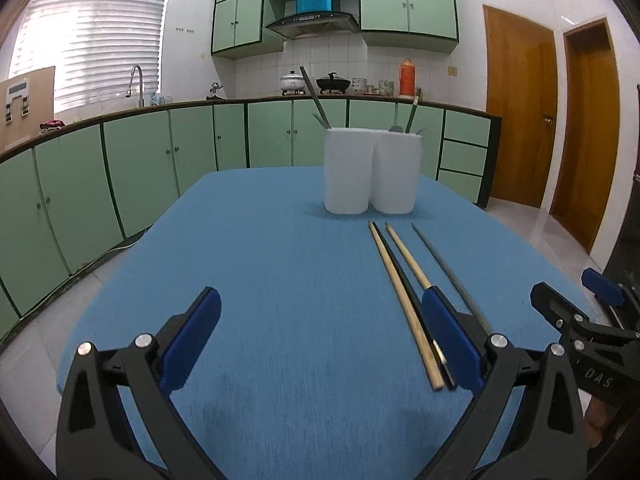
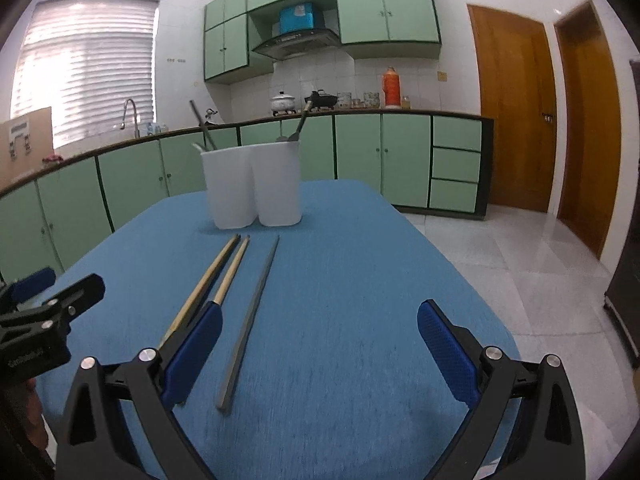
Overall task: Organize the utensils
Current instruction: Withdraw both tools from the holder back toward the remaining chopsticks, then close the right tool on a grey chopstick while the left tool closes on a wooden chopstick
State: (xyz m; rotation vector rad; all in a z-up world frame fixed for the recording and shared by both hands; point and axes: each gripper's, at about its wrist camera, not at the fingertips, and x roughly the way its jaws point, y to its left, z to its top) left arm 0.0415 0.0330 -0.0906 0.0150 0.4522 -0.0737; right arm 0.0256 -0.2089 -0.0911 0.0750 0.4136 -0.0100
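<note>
Two white utensil holders (image 1: 372, 170) stand side by side on the blue table (image 1: 260, 280), with a few utensil handles sticking out; they also show in the right wrist view (image 2: 252, 186). In front of them lie two wooden chopsticks (image 1: 404, 300) with a black one beside them, and a grey metal chopstick (image 1: 448, 272). The right wrist view shows the wooden ones (image 2: 204, 284) and the grey one (image 2: 252, 312). My left gripper (image 1: 320, 344) is open and empty, left of the chopsticks. My right gripper (image 2: 320, 356) is open and empty, with the grey chopstick between its fingers' span.
Green kitchen cabinets and a counter with a sink (image 1: 136, 84), pots and an orange flask (image 1: 407, 76) run behind the table. Wooden doors (image 1: 520, 104) stand at the right. A tiled floor (image 2: 520, 264) surrounds the table.
</note>
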